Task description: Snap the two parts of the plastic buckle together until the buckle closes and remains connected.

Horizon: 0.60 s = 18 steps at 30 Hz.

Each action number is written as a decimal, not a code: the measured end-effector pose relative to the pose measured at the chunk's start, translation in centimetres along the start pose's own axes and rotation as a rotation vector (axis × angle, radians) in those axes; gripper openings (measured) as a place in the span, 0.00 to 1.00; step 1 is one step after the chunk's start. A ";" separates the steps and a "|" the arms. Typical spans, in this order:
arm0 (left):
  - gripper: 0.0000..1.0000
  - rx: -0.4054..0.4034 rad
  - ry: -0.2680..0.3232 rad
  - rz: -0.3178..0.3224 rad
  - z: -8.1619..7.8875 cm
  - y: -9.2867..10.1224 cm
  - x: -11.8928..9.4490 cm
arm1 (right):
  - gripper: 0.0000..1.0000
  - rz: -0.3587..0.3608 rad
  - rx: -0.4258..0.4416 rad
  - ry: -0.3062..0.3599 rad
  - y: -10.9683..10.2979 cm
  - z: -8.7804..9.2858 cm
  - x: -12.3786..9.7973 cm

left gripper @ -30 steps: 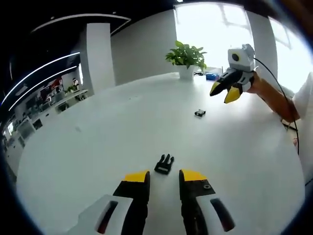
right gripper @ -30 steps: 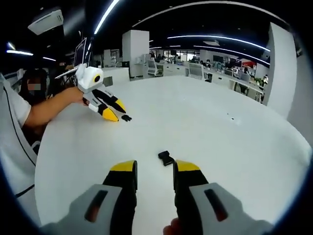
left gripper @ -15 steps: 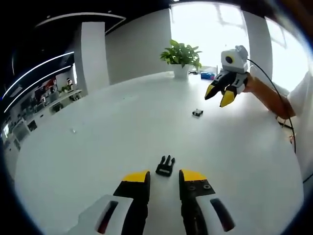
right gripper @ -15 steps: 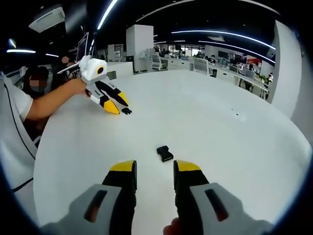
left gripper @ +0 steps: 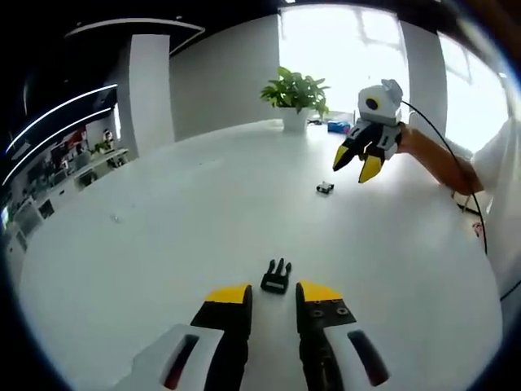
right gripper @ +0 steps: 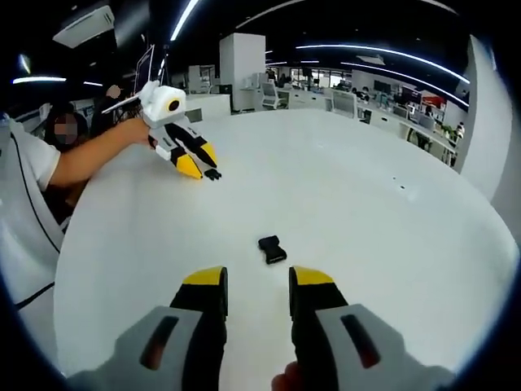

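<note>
The black pronged buckle half (left gripper: 276,277) lies on the white table (left gripper: 163,228), just ahead of my left gripper (left gripper: 273,295), which is open with nothing between its jaws. The black socket half (right gripper: 271,248) lies a short way ahead of my right gripper (right gripper: 258,278), also open and empty. In the left gripper view the socket half (left gripper: 325,187) sits farther off, with the right gripper (left gripper: 356,163) hovering above and behind it. In the right gripper view the left gripper (right gripper: 198,164) hangs low over the pronged half (right gripper: 212,174). The two halves lie well apart.
A potted plant (left gripper: 295,90) stands at the table's far edge by the bright window. The person's arms (left gripper: 444,159) (right gripper: 89,159) reach in from the sides. A small speck (right gripper: 400,186) lies on the table. Office desks fill the background.
In the left gripper view the right gripper has drifted left and lower, nearer the socket half. The socket half sits a little farther from the right jaws. Both buckle halves lie where they were.
</note>
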State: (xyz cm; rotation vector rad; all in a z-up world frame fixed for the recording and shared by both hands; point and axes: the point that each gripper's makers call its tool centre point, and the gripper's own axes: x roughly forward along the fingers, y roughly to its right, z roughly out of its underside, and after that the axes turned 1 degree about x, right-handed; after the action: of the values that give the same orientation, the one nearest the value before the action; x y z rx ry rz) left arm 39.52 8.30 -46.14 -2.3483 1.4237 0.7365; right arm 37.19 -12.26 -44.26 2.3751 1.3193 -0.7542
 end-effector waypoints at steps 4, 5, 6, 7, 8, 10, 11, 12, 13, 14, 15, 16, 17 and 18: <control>0.20 0.000 0.001 0.015 0.0 0.4 0.0 | 0.29 -0.011 -0.001 -0.003 -0.1 0.2 0.0; 0.20 0.001 0.001 0.017 0.0 0.4 0.0 | 0.29 -0.011 -0.006 -0.004 -0.1 0.2 0.1; 0.20 0.002 0.001 0.019 0.0 0.4 0.0 | 0.28 -0.008 -0.011 -0.004 0.0 0.2 0.0; 0.20 0.004 0.000 0.020 0.0 0.4 0.1 | 0.28 -0.007 -0.013 -0.004 0.1 0.3 0.1; 0.20 0.005 -0.001 0.021 0.0 0.4 0.1 | 0.28 -0.007 -0.011 -0.006 0.2 0.4 0.0; 0.20 0.004 -0.005 0.022 0.0 0.5 0.1 | 0.28 -0.012 -0.011 -0.007 0.2 0.4 0.1; 0.20 0.004 -0.006 0.022 0.0 0.4 0.1 | 0.28 -0.013 -0.010 -0.008 0.2 0.5 0.1; 0.20 0.004 -0.006 0.021 0.0 0.4 0.1 | 0.28 -0.015 -0.011 -0.008 0.3 0.5 0.2; 0.19 0.006 -0.007 0.023 -0.1 0.4 0.1 | 0.28 -0.017 -0.010 -0.009 0.3 0.6 0.2; 0.19 0.008 -0.008 0.024 -0.1 0.4 0.1 | 0.28 -0.020 -0.009 -0.009 0.4 0.6 0.3; 0.19 0.009 -0.008 0.025 -0.1 0.5 0.1 | 0.28 -0.021 -0.008 -0.010 0.4 0.6 0.3; 0.18 0.011 -0.009 0.026 -0.1 0.5 0.1 | 0.28 -0.021 -0.011 -0.013 0.3 0.7 0.4; 0.18 0.013 -0.009 0.026 -0.1 0.5 0.1 | 0.28 -0.021 -0.014 -0.016 0.4 0.7 0.4; 0.18 0.015 -0.008 0.028 -0.1 0.5 0.1 | 0.28 -0.022 -0.015 -0.018 0.5 0.8 0.5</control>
State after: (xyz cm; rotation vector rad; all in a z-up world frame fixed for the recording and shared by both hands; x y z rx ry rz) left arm 39.13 7.93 -46.09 -2.3158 1.4570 0.7387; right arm 37.66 -12.57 -45.19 2.3405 1.3408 -0.7673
